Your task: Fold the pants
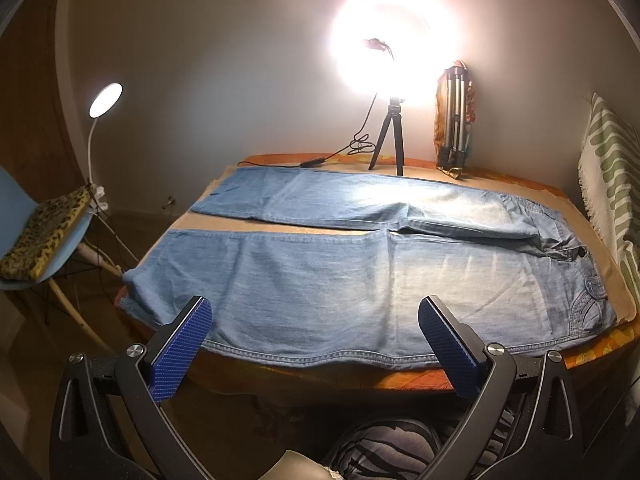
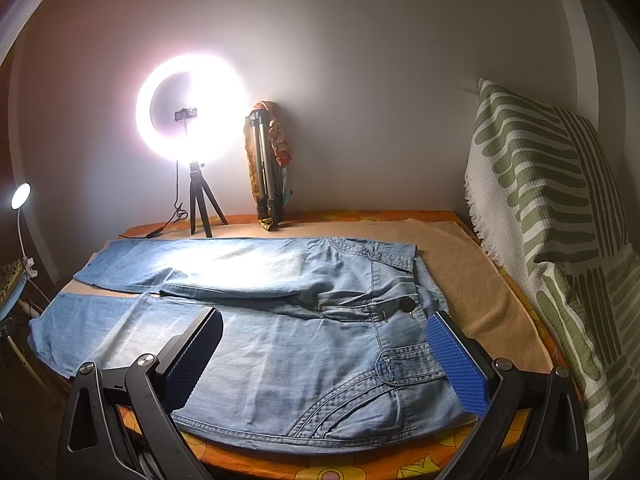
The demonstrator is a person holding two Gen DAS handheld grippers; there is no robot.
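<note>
Light blue denim pants (image 1: 320, 276) lie spread flat on the table, legs side by side pointing left, waistband with a dark button at the right. My left gripper (image 1: 316, 312) is open and empty, hovering over the near leg's lower half by the front edge. In the right wrist view the pants (image 2: 280, 344) show with the waistband and pocket stitching close by. My right gripper (image 2: 324, 324) is open and empty, just above the hip area of the near leg.
A beige cloth (image 2: 472, 280) over an orange flowered cover (image 2: 360, 468) lies under the pants. A lit ring light on a small tripod (image 1: 390, 136) and a folded tripod (image 1: 454, 120) stand at the back. A green-striped blanket (image 2: 552, 200) hangs right. A chair with a leopard cushion (image 1: 44, 236) and a clip lamp (image 1: 105, 100) stand left.
</note>
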